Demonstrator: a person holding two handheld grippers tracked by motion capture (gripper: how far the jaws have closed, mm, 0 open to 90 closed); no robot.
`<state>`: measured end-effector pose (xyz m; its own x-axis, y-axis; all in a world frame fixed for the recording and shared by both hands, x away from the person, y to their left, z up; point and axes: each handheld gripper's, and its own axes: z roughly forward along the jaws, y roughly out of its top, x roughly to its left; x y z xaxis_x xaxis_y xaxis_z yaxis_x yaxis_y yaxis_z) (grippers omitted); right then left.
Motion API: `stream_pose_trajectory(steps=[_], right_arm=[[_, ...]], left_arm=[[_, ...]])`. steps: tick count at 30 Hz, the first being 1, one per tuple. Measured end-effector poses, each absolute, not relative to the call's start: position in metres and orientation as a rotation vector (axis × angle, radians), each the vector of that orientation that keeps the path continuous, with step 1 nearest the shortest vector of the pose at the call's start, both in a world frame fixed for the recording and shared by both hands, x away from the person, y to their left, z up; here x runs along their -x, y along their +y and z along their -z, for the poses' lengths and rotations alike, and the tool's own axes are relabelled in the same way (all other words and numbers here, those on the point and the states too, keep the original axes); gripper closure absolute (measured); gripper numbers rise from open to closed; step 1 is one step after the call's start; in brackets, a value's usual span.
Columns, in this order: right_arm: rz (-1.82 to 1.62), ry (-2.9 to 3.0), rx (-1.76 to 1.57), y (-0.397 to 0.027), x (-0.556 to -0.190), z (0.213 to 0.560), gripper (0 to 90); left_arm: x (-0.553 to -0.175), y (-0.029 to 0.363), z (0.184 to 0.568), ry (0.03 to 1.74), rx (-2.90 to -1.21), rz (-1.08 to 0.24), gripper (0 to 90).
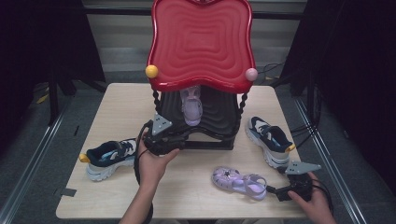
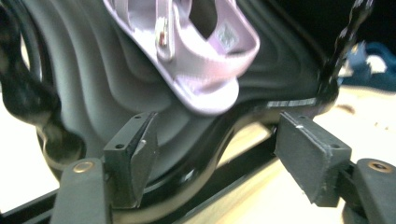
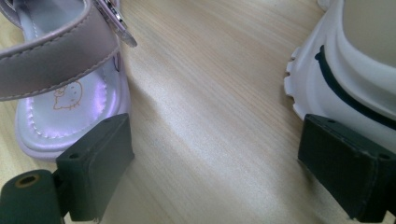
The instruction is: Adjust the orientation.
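The lilac child's sandal with straps [image 1: 191, 106] stands toe-down on the lower black ribbed shelf of the red-topped two-tier shoe rack [image 1: 201, 42] at the far middle of the table; I judge one of the pair is stowed and its mate is left to do. Going from the left: a navy-and-white chunky sneaker with a yellow heel tab [image 1: 108, 157] lies on the light wooden table [image 1: 121, 100], near the left edge. Just right of it, the left tool [image 1: 180, 140] sits at the rack's near-left foot; in the left gripper view its jaws stand spread, with nothing between them, and the sandal [image 2: 196, 51] is just beyond them. Farther right and nearer, the second lilac sandal [image 1: 239, 181] lies on its sole. The right tool [image 1: 275, 191] is at its heel, jaws spread wide and not pinching, one pad [image 3: 95, 161] beside the insole. The second navy sneaker [image 1: 270, 140] lies just behind, crowding that tool.
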<state>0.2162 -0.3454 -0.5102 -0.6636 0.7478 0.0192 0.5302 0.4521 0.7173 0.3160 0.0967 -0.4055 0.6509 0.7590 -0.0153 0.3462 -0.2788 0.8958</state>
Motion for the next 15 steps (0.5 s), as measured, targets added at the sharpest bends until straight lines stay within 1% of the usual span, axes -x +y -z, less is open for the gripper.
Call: stream_pose_trajectory(steps=[6, 15], right_arm=[[-1.030, 2.407, -1.094, -0.345, -0.216, 0.510, 8.9], [-1.030, 2.407, -1.095, -0.345, -0.216, 0.510, 8.9]], left_arm=[[-0.310, 0.101, 0.419, 0.848, -1.933, -0.453, 26.9], [-0.305, 0.114, 0.441, 0.848, -1.993, -0.429, 26.3]])
